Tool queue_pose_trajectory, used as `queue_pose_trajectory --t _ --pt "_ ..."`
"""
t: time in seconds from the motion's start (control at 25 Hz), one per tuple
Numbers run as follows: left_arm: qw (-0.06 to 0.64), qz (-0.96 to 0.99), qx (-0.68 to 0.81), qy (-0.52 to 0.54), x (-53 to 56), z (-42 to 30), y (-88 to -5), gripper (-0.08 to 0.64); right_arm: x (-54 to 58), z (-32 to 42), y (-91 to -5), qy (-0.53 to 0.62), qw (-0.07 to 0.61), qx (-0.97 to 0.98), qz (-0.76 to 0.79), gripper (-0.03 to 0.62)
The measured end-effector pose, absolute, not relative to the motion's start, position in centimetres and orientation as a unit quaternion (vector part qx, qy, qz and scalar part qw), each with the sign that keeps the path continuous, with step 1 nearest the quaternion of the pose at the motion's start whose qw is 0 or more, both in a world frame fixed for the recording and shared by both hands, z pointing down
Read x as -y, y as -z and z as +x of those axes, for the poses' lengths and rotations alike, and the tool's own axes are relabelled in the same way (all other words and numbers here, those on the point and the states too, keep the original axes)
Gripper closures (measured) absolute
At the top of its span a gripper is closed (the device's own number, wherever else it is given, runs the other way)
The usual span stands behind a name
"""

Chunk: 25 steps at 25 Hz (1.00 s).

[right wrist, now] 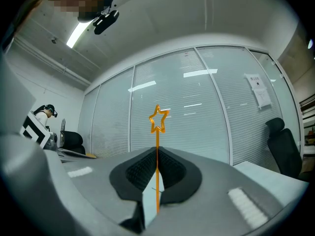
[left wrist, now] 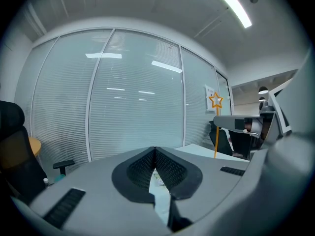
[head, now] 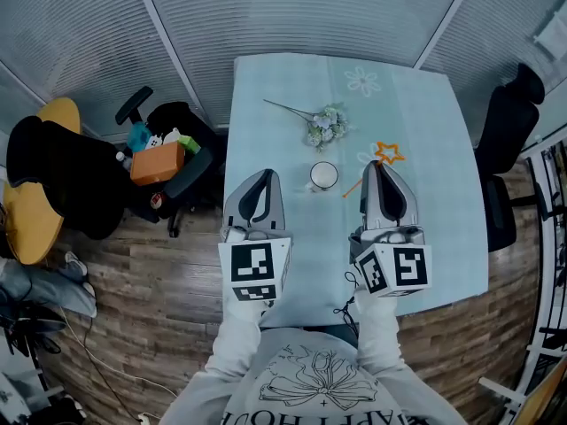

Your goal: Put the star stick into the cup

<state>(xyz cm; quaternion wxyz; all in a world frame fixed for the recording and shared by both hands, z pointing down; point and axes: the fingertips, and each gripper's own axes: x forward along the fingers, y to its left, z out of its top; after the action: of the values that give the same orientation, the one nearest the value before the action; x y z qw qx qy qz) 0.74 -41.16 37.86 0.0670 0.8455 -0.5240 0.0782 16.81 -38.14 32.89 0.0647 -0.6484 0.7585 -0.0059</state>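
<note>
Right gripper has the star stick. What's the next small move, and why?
Probably shift the right gripper a little left toward the cup, bringing the stick's lower end over the cup's mouth. Its jaws are shut on the star stick, and in the head view that lower end pokes out just right of the cup, not yet above it. The left gripper is shut and empty.

The orange star stick (right wrist: pixel 158 118) stands between the black pads (right wrist: pixel 173 173) of the grey right tongs (right wrist: pixel 156 151). Ahead, between these and the grey left tongs (left wrist: pixel 155 150): white cup (head: pixel 323 176), pale-blue flower-printed worktop (head: pixel 434 149).
</note>
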Motion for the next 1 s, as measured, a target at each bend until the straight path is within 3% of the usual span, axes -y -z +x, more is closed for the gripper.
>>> queue_pose_trajectory --t 1.0 --pt "0.125 0.821 0.541 -0.135 47.4 3.6 -47.6 0.554 47.5 17.6 -42.9 0.086 0.047 -0.785 -0.612 0.577"
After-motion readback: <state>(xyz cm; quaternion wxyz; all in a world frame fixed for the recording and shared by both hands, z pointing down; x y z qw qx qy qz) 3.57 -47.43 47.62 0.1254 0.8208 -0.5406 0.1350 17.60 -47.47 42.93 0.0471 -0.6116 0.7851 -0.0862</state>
